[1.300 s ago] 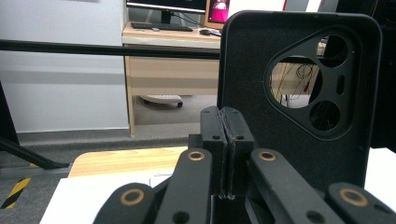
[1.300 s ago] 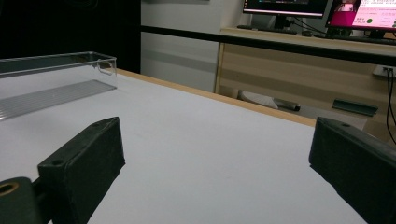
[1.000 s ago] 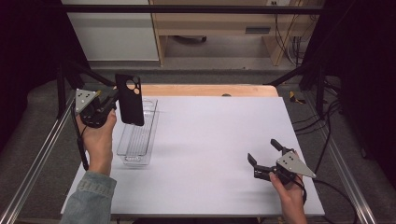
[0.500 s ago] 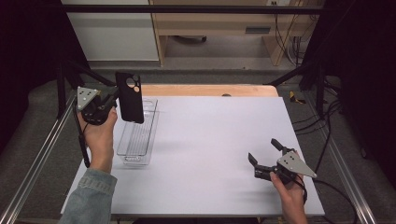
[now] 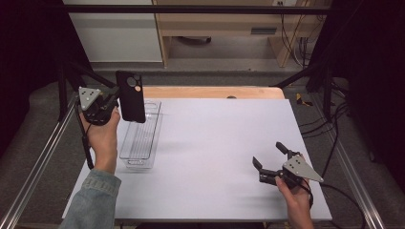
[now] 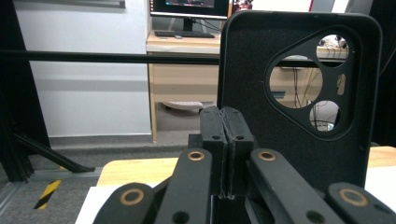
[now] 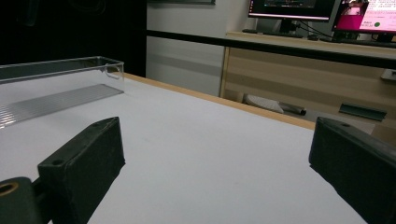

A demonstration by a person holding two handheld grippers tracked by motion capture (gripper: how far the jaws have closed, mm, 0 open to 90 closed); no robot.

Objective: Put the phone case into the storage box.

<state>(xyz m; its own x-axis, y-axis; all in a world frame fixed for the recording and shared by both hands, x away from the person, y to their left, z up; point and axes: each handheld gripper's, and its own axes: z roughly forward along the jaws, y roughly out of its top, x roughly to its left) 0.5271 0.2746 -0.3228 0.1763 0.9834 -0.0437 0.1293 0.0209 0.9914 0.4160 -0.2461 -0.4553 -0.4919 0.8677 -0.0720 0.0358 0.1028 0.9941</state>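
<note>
The phone case (image 5: 130, 97) is pinched edgewise by the closed left hand-held gripper (image 5: 113, 101); slippage is risked above the clear tray (image 5: 141, 138).

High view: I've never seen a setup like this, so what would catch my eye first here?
Probably the black phone case, held upright in the air by the left gripper at the table's far left, just above a clear plastic tray. In the left gripper view the jaws are pinched shut on the case's edge, and its camera cutouts show the room behind. Next, the right gripper rests near the white table's front right, jaws wide open and holding nothing.
</note>
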